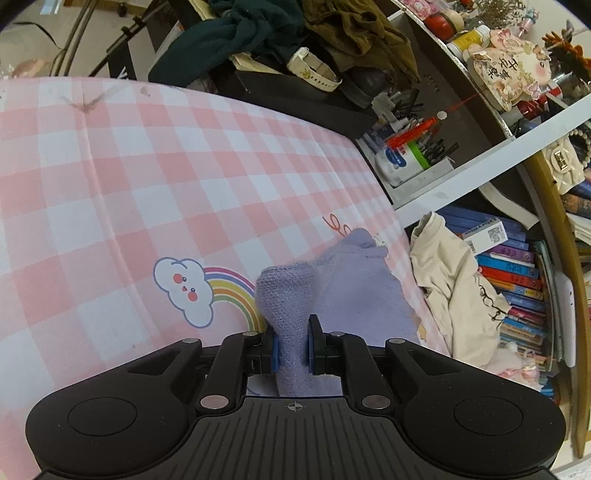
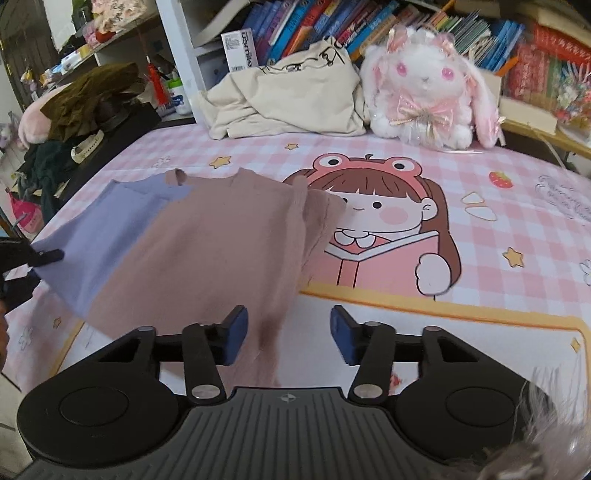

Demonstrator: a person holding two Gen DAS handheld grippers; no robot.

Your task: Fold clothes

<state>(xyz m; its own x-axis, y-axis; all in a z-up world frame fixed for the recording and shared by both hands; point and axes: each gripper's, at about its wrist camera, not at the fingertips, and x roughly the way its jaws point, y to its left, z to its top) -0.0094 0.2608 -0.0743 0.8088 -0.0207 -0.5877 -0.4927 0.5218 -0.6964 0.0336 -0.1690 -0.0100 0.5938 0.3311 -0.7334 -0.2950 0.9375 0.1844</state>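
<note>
Pinched lilac knit fills the space between the blue pads of the left gripper (image 1: 291,345), whose jaws are nearly shut on a bunched corner of the two-tone top (image 2: 192,243). From the right wrist view, that same gripper shows as a dark shape at the far left edge, holding the lilac side slightly off the mat. Jaws on the right gripper (image 2: 289,334) stand wide apart with nothing between the pads; a fold of the top's dusty-pink side hangs just ahead of and between them, but whether cloth touches either pad cannot be told.

Outward from there, the top lies spread on the pink checked mat (image 1: 147,177), neckline away from the right camera, one sleeve flopped toward the printed cartoon girl (image 2: 388,229). Beyond it sit a crumpled cream garment (image 2: 288,99) and a plush rabbit (image 2: 424,85) against the bookshelf (image 2: 332,26).

Folding looks barely begun: the top is mostly flat, with no clean crease visible, and the cream garment appears untouched. Dark clothes (image 1: 258,33) heaped past the mat's edge may also wait.

Motion blur softens the top's edges, its lower hem is hidden behind the right gripper's body, and pale fuzzy material intrudes at that view's bottom right corner, unidentifiable.
</note>
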